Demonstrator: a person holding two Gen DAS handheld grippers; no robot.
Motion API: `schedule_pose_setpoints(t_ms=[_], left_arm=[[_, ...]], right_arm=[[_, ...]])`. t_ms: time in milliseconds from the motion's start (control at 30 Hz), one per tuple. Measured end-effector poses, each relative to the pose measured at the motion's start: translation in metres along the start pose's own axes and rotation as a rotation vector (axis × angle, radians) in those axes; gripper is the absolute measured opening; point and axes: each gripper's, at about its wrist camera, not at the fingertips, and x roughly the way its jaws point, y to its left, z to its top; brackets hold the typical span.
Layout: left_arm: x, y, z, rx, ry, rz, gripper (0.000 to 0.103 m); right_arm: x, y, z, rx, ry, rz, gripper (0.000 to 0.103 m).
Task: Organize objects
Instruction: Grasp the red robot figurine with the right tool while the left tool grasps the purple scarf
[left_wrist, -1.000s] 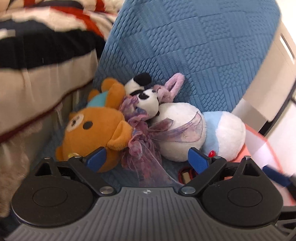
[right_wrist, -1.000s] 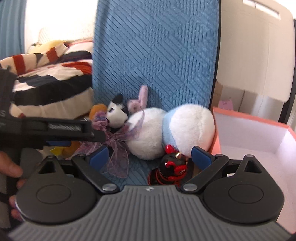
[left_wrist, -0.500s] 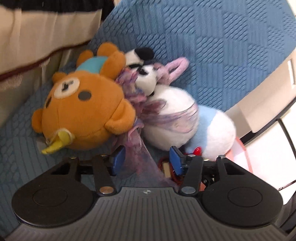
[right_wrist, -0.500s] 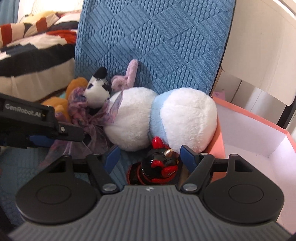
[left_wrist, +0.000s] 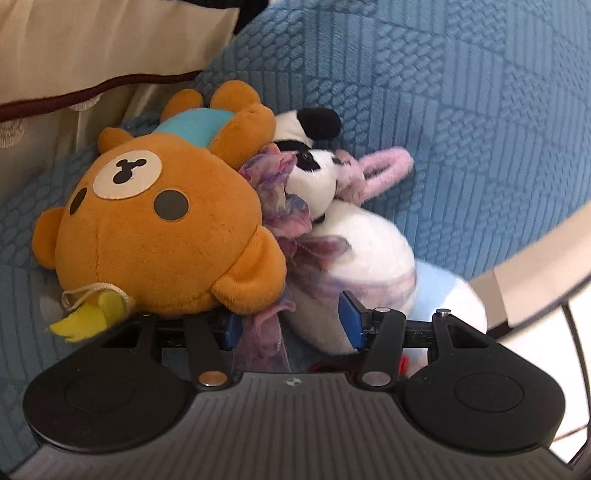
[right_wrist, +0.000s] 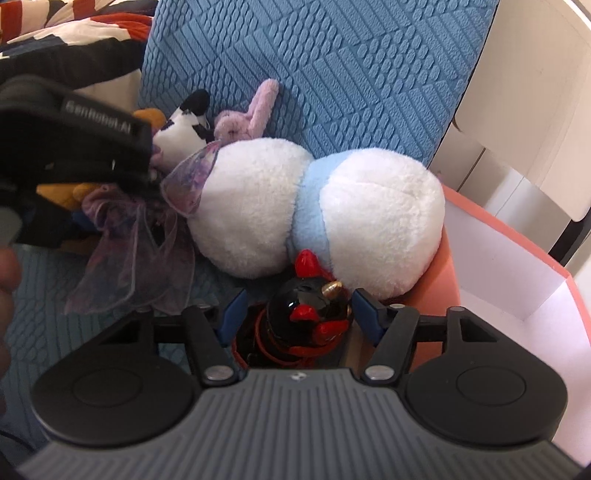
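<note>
Closing in on the toy pile, both grippers have come down low over the blue cushion (left_wrist: 461, 110) since a second ago, their jaws narrowing. The left gripper (left_wrist: 291, 325) is straddling the gauzy ribbon (left_wrist: 266, 332) just beside the bear (left_wrist: 159, 229), its pads half shut around the fabric but not yet clamped. The right gripper (right_wrist: 295, 315) is bracketing the black figurine (right_wrist: 308, 310), which is sitting just below the white plush (right_wrist: 306, 218), beside the pink box (right_wrist: 517, 266); gaps are showing on both sides, so it is not gripping yet. Both grasps look imminent, likely for moving the toys to the box.
</note>
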Motion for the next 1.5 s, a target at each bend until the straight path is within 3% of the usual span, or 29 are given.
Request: schedule_pose_setpoints(t_ms=[233,267,400,500,600,1133,1500], left_arm=[[0.015,0.007,0.009,-0.126,0.013,-0.064,0.059],[0.016,0.009,0.010,-0.138,0.014,-0.069,0.055],[0.021,0.010,0.010,-0.136,0.050,-0.021,0.024],[0.016,0.010,0.010,-0.126,0.055,-0.016,0.011],[0.008,0.006,0.009,-0.093,0.054,-0.022,0.008],[-0.087,-0.003,-0.011,0.160,0.006,0.011,0.006],[-0.095,-0.005,-0.022,0.206,-0.012,0.051,0.006]], right_arm=[[0.009,0.001,-0.004,-0.003,0.036,-0.024,0.058],[0.010,0.000,-0.004,0.002,0.040,-0.025,0.056],[0.009,-0.001,-0.006,0.019,0.041,-0.025,0.056],[0.007,-0.002,-0.007,0.034,0.042,-0.031,0.056],[0.002,-0.005,-0.007,0.062,0.039,-0.019,0.056],[-0.063,-0.002,-0.017,0.115,0.009,0.089,0.056],[-0.075,0.004,-0.027,0.118,0.042,0.129,0.056]])
